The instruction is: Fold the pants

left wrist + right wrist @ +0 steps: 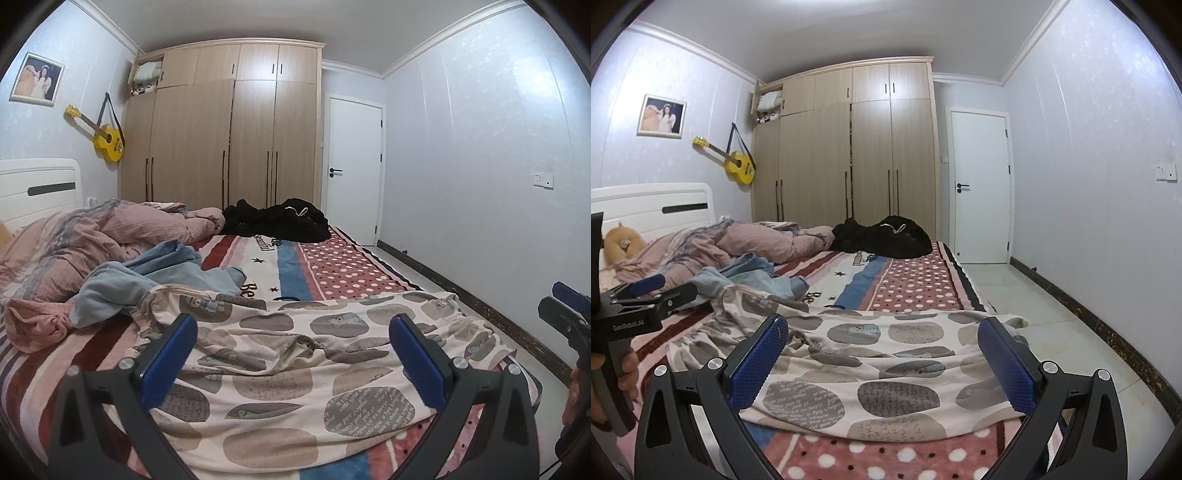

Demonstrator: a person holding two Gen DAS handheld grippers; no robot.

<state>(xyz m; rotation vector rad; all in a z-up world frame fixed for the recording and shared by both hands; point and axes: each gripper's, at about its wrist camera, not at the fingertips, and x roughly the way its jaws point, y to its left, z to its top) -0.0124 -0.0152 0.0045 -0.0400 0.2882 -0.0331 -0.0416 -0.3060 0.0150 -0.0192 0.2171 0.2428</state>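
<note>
Cream pants [295, 373] printed with grey ovals lie spread across the near end of the bed, their waistband at the left and legs toward the right edge. In the right wrist view the same pants [886, 373] reach the bed's right edge. My left gripper [293, 332] hovers open just above them, blue pads wide apart, nothing held. My right gripper [882, 332] is also open over the pants' right half. The right gripper shows at the left wrist view's right edge [569, 314]; the left gripper [646, 295] shows at the other view's left, held by a hand [628, 365].
A striped and dotted bedspread [332, 273] covers the bed. Light blue jeans [147, 277] and a pink quilt [92, 236] lie at the left, a black garment [280, 221] at the far end. Tiled floor [1052, 332] runs along the right, a wardrobe [229, 125] and door [351, 166] behind.
</note>
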